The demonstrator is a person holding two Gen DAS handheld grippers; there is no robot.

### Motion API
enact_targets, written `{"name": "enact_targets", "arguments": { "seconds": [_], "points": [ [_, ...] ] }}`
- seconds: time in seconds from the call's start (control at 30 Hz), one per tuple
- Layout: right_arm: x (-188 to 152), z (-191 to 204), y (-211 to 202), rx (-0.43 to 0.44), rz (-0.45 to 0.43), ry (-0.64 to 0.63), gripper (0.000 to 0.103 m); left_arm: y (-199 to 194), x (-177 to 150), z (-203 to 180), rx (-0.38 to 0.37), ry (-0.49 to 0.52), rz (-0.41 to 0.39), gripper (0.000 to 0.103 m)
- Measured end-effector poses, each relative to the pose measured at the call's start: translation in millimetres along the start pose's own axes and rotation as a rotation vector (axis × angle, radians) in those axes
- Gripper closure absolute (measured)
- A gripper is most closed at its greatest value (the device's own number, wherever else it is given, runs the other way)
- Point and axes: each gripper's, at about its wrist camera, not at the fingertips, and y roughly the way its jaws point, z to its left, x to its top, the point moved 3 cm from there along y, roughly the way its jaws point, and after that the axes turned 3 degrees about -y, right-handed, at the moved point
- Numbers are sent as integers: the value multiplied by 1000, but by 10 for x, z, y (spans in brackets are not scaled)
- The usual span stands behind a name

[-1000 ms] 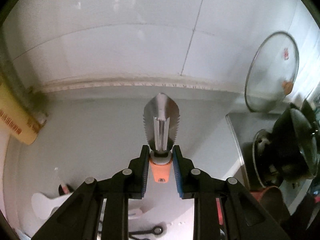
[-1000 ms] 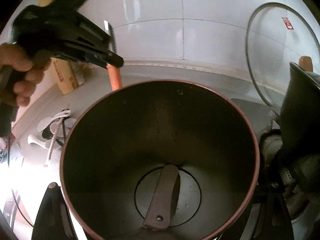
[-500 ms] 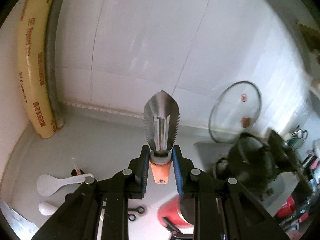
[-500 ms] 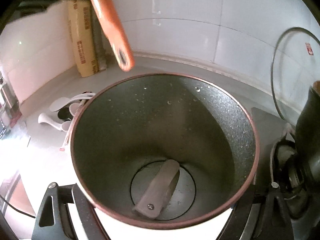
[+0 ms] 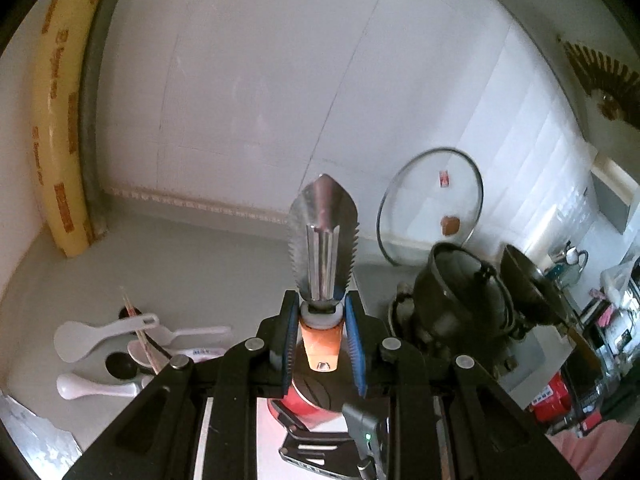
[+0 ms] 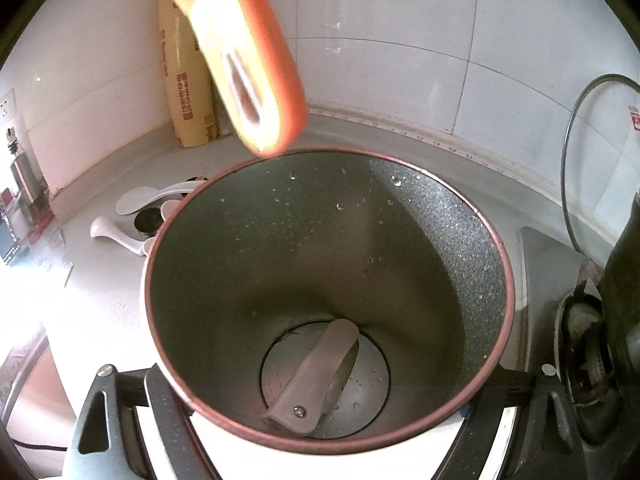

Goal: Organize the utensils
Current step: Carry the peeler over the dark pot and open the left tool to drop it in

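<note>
The left gripper (image 5: 322, 332) is clamped on the orange handle (image 5: 320, 346) of a serrated steel scaler (image 5: 323, 240), blade pointing to twelve o'clock above the grey counter (image 5: 192, 256). In the right wrist view that handle's butt end hangs at eleven o'clock, just over the rim of the pot (image 6: 400, 232), with free air all around it. The right gripper (image 6: 320, 408) has its fingers pressed against the pot's outer wall at seven and five o'clock, holding it. The pot's speckled inside is wet with droplets and holds only a grey handled piece (image 6: 316, 376) lying on the bottom. Beyond the rim at nine o'clock, white rice paddles (image 5: 100, 334) and spoons lie in a loose pile on open counter. A yellow roll (image 5: 56, 120) leans in the corner at ten o'clock. A glass lid (image 5: 432, 204) leans against the tiled wall (image 5: 260, 80) at two o'clock, with dark cookware (image 5: 460, 296) crowding the stove below it.
</note>
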Motion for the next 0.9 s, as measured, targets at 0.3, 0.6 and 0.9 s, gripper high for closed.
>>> {"name": "enact_targets", "arguments": {
  "seconds": [0.3,0.6,0.9],
  "points": [
    [-23,-47,-40,9,-2,0,13,425,-306,-4,4,-17,137,79],
    [-19,-50,-37,9,-2,-3,13,578,-400,114,-32,-90,204,78],
    [7,-32,-24,9,0,-5,13,513,-399,145,-41,-100,201,76]
  ]
}}
